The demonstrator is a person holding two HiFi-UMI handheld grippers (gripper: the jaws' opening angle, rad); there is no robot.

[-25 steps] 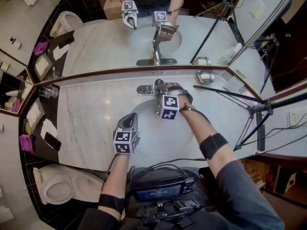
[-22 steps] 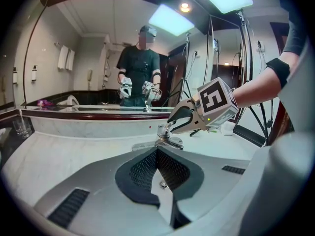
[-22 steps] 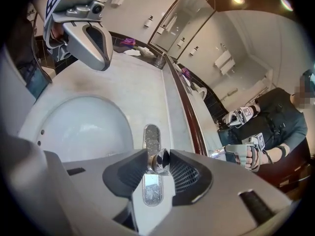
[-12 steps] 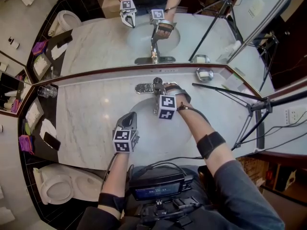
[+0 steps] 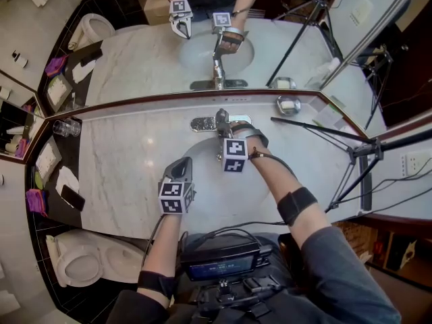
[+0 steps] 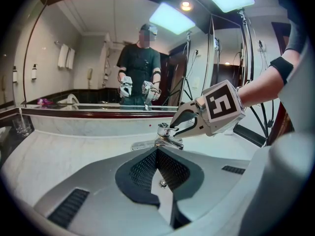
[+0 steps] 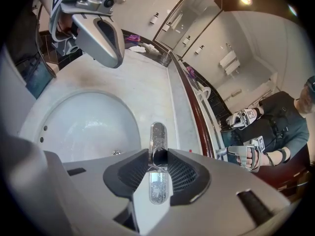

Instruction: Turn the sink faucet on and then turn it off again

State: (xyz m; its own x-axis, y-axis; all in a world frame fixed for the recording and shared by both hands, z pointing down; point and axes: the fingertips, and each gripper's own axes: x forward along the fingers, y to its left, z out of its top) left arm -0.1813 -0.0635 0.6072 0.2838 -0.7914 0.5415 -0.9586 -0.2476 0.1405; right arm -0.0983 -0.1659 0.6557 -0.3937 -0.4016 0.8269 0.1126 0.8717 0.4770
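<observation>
Chrome faucet lever (image 7: pixel 157 132) at the back edge of the basin (image 7: pixel 83 127) is clamped between the jaws of the right gripper (image 7: pixel 158 157), which have just been closing. No stream visible, so likely the turn-on step. Next: lever needs a steady lift without slipping. Left gripper (image 6: pixel 157 154) is closed and empty, idle beside the basin.

Chrome single-lever sink faucet (image 5: pixel 219 121), upright on an oblong base plate (image 5: pixel 201 124) at the back of the pale marble surface (image 5: pixel 128 167), between mirror (image 5: pixel 148 59) and round basin (image 7: pixel 83 127). Pinched at the lever handle (image 7: pixel 158 157) between the fingers of the right gripper (image 6: pixel 173 128).
</observation>
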